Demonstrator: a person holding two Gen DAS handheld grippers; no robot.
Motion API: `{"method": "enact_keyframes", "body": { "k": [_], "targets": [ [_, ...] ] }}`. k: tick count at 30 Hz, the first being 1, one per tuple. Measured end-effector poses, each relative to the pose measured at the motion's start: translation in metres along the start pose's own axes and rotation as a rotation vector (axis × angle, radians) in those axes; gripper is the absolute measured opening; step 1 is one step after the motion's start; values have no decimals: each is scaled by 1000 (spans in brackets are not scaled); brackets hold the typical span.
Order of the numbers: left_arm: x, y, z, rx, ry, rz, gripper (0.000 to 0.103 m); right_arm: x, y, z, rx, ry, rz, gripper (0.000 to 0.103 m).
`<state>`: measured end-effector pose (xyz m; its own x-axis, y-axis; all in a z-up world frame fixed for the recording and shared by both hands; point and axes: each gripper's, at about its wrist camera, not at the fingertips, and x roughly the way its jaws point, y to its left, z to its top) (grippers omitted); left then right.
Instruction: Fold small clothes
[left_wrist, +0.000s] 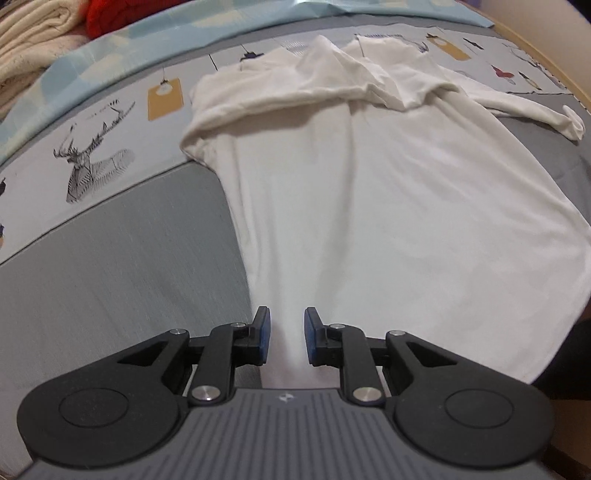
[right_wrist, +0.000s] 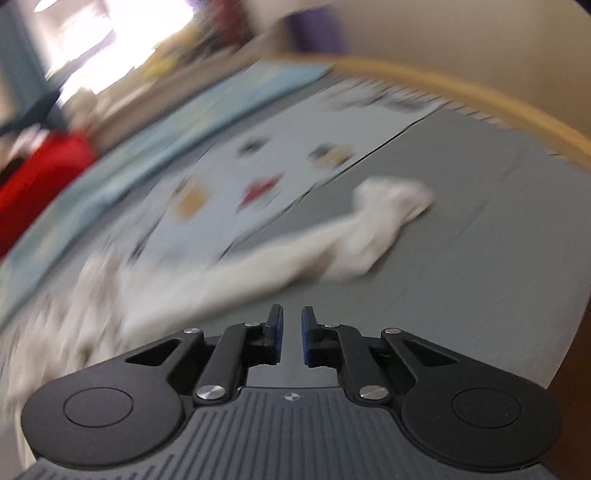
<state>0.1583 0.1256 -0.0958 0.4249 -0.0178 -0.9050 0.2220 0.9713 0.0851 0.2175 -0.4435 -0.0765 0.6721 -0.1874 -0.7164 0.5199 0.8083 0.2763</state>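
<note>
A white long-sleeved shirt (left_wrist: 369, 203) lies spread on the bed, its top part bunched and folded over at the far end. One sleeve (left_wrist: 535, 110) trails off to the right. My left gripper (left_wrist: 287, 332) hangs over the shirt's near edge, jaws a little apart. A ridge of white cloth runs up between the pads, which do not press on it. The right wrist view is blurred. There my right gripper (right_wrist: 292, 332) is over bare grey cover, jaws slightly apart with nothing between them. The white sleeve (right_wrist: 332, 240) lies ahead of it, its cuff (right_wrist: 395, 199) crumpled.
The bed cover (left_wrist: 110, 277) is grey with a pale printed band of deer and tags (left_wrist: 88, 170). A cream blanket (left_wrist: 29, 37) and a red garment (left_wrist: 122, 11) are piled at the far left. A wooden bed edge (right_wrist: 480, 99) curves along the right.
</note>
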Motion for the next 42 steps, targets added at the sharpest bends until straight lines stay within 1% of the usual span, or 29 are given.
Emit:
{"method": "enact_keyframes", "body": {
  "k": [1, 2, 4, 7, 8, 9, 10, 11, 12, 13, 14, 16, 18, 19, 20, 22, 24, 25, 26, 27, 28, 31, 33, 36, 37, 38, 40, 41, 42],
  "targets": [
    [1, 2, 2, -4, -3, 2, 22, 10, -10, 8, 31, -6, -19, 13],
    [2, 2, 5, -6, -6, 4, 22, 21, -16, 14, 57, 0, -30, 19],
    [3, 5, 7, -13, -13, 8, 22, 44, -28, 24, 101, 6, -56, 25],
    [2, 8, 8, -25, -17, 13, 22, 75, -43, 27, 118, 31, -70, 27],
    [2, 10, 10, -27, -18, 17, 22, 87, -42, 25, 115, 48, -64, 27],
    [3, 11, 13, -26, -23, 24, 22, 99, -42, 25, 95, 67, -78, 27],
    [3, 11, 15, -23, -27, 29, 22, 104, -38, 23, 62, 71, -125, 25],
    [4, 11, 17, -19, -31, 34, 22, 105, -38, 26, 45, 60, -146, 11],
    [5, 10, 20, -15, -35, 38, 22, 106, -38, 31, 49, 51, -124, 3],
    [4, 10, 23, -12, -45, 40, 22, 100, -37, 39, 68, 26, -111, 3],
    [4, 10, 26, -12, -55, 39, 22, 96, -37, 49, 88, -10, -101, 3],
    [4, 10, 31, -19, -67, 34, 22, 81, -32, 81, 125, -113, -61, 3],
    [5, 8, 35, -15, -69, 30, 22, 77, -26, 116, 150, -194, -90, 3],
    [5, 7, 37, -5, -69, 29, 22, 81, -24, 134, 176, -210, -116, 3],
    [6, 5, 38, 8, -69, 27, 22, 91, -22, 156, 219, -204, -145, 4],
    [8, 5, 39, 21, -65, 22, 22, 115, -21, 188, 285, -178, -159, 8],
    [11, 7, 40, 14, -59, 22, 22, 125, -20, 204, 324, -248, -169, 8],
    [12, 8, 40, 9, -56, 20, 22, 127, -19, 206, 311, -279, -167, 15],
    [12, 9, 40, 4, -55, 19, 22, 132, -17, 205, 275, -286, -170, 26],
    [12, 10, 40, 3, -55, 20, 22, 137, -19, 200, 257, -275, -175, 30],
    [12, 11, 40, 3, -57, 21, 22, 140, -23, 192, 258, -262, -174, 31],
    [12, 12, 40, -4, -60, 20, 22, 149, -50, 156, 301, -194, -184, 31],
    [12, 12, 40, -5, -62, 18, 22, 160, -68, 134, 306, -132, -187, 32],
    [12, 10, 40, 4, -62, 11, 22, 185, -92, 117, 377, -58, -207, 32],
    [12, 9, 39, 11, -62, 10, 22, 190, -94, 112, 391, -57, -199, 33],
    [12, 9, 39, 14, -61, 11, 22, 193, -92, 114, 366, -85, -195, 33],
    [13, 9, 39, 16, -56, 14, 22, 207, -79, 120, 285, -87, -188, 33],
    [14, 9, 39, 15, -54, 16, 22, 215, -73, 123, 248, -76, -182, 29],
    [14, 9, 40, 15, -52, 17, 22, 221, -67, 127, 208, -73, -194, 21]
  ]
}}
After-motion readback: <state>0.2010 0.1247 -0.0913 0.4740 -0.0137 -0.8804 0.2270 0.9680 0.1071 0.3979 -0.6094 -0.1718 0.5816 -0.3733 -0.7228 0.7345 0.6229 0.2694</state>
